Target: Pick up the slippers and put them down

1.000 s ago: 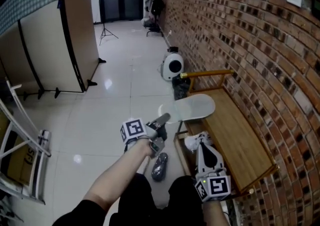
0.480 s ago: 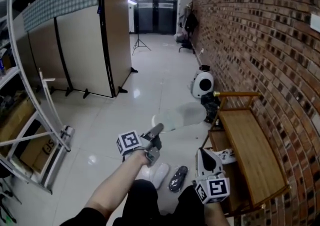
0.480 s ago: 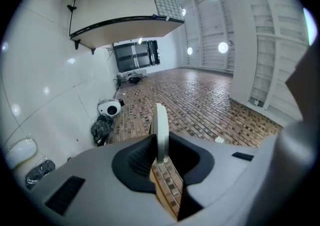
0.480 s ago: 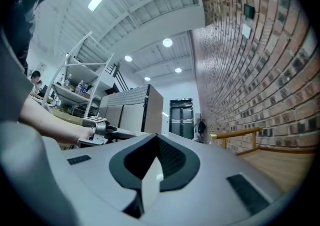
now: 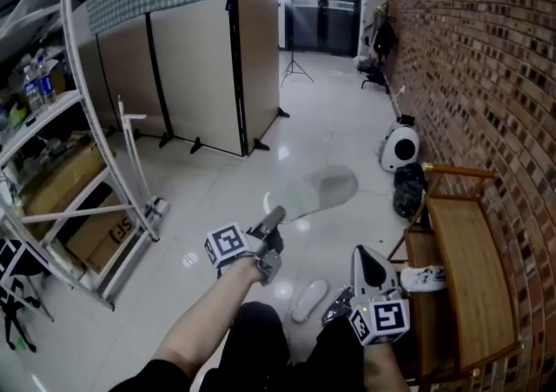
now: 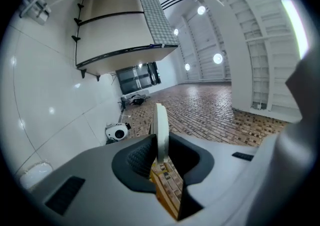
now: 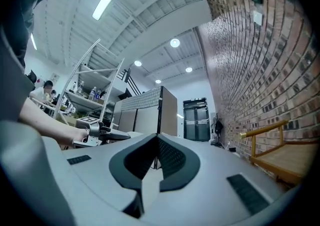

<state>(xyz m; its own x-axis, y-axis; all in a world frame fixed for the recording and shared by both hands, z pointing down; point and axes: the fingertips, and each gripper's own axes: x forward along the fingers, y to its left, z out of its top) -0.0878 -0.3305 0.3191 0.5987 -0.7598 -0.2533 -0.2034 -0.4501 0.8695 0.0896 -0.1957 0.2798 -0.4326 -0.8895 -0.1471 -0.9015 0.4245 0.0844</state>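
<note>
My left gripper (image 5: 276,215) is shut on a pale white slipper (image 5: 318,190), which hangs out in front of it over the tiled floor. In the left gripper view the slipper (image 6: 160,131) stands edge-on, pinched between the dark pads. My right gripper (image 5: 374,257) is shut and holds nothing; its jaws meet in the right gripper view (image 7: 157,159), where the left gripper (image 7: 102,133) shows at the left. On the floor by my legs lie another white slipper (image 5: 308,300) and a dark slipper (image 5: 336,307).
A wooden bench (image 5: 465,269) runs along the brick wall at the right, a white sneaker (image 5: 423,277) beside it. Past it stand a black bag (image 5: 408,191) and a round white appliance (image 5: 401,149). A metal rack (image 5: 87,164) with boxes fills the left; folding partitions (image 5: 200,69) stand behind.
Both grippers have swung left, away from the bench, the left one carrying the white slipper. The view has turned left with them, bringing the rack into sight. The floor slippers lie nearer the bottom edge.
</note>
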